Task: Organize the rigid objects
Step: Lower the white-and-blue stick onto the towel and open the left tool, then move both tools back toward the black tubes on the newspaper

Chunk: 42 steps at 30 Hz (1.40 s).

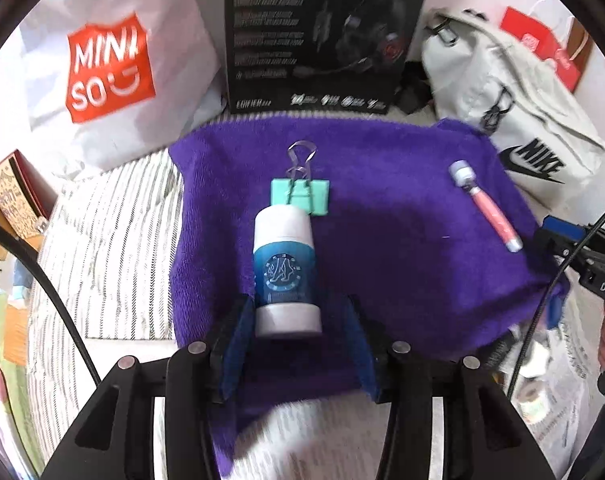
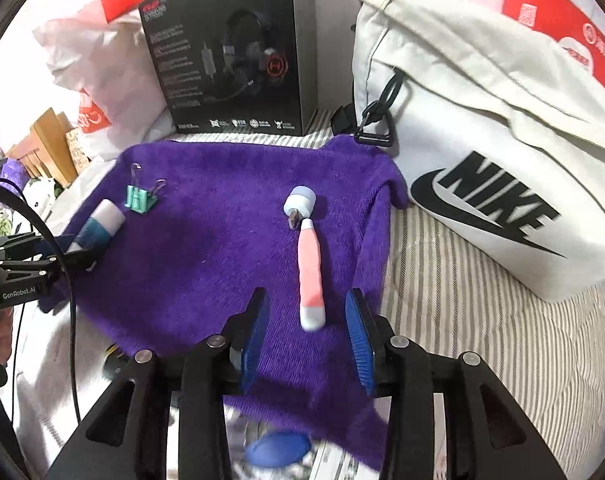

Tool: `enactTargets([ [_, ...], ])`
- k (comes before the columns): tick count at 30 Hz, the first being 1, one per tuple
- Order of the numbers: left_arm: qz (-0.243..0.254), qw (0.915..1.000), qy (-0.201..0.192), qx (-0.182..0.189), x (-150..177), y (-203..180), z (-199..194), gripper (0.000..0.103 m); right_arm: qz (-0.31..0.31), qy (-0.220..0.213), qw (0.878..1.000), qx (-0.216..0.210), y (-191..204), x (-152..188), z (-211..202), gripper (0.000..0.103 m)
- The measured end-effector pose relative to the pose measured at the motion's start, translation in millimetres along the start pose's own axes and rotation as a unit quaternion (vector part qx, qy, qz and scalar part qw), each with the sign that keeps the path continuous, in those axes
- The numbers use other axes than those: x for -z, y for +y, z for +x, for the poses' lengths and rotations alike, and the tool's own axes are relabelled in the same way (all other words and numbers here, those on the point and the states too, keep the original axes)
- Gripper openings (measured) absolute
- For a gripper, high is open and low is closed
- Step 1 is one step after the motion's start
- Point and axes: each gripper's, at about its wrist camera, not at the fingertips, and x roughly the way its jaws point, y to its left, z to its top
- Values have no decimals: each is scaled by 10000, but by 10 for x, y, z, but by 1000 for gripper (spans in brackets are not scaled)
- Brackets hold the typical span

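Blue-and-white bottle (image 1: pixel 285 268) between spread left gripper (image 1: pixel 298 320) jaws; right gripper (image 2: pixel 307 312) jaws wide around pink tool (image 2: pixel 310 268).

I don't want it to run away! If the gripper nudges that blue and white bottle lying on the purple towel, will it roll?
Probably a little. The bottle is round and lies on its side between the open left gripper fingers, so a sideways nudge could roll it. The fuzzy purple towel should slow it. Its smooth plastic looks stiff, maybe slippery.

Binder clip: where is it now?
Binder clip lies on the purple towel, just beyond the bottle between the left gripper's fingers; towel's far left in the right view.
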Motion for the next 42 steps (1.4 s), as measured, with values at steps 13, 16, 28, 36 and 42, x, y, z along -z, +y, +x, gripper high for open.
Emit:
enactTargets([
  [13, 498, 9971, -105, 573, 451, -627, -330, 57, 42, -279, 9996, -28, -15, 468, -617, 47],
  [16, 578, 9966, 70, 586, 531, -775, -202, 57, 143, -244, 9996, -25, -36, 587, -656, 47],
  [28, 439, 9978, 396, 314, 588, -1079, 69, 57, 294, -161, 9994, -12, -153, 828, -735, 47],
  [36, 94, 9985, 529, 74, 530, -1175, 131, 67, 306, -74, 9995, -70, -283, 931, -663, 48],
  [42, 251, 9975, 630, -215, 529, -1302, 227, 72, 426, 16, 9990, -143, -395, 1008, -622, 48],
])
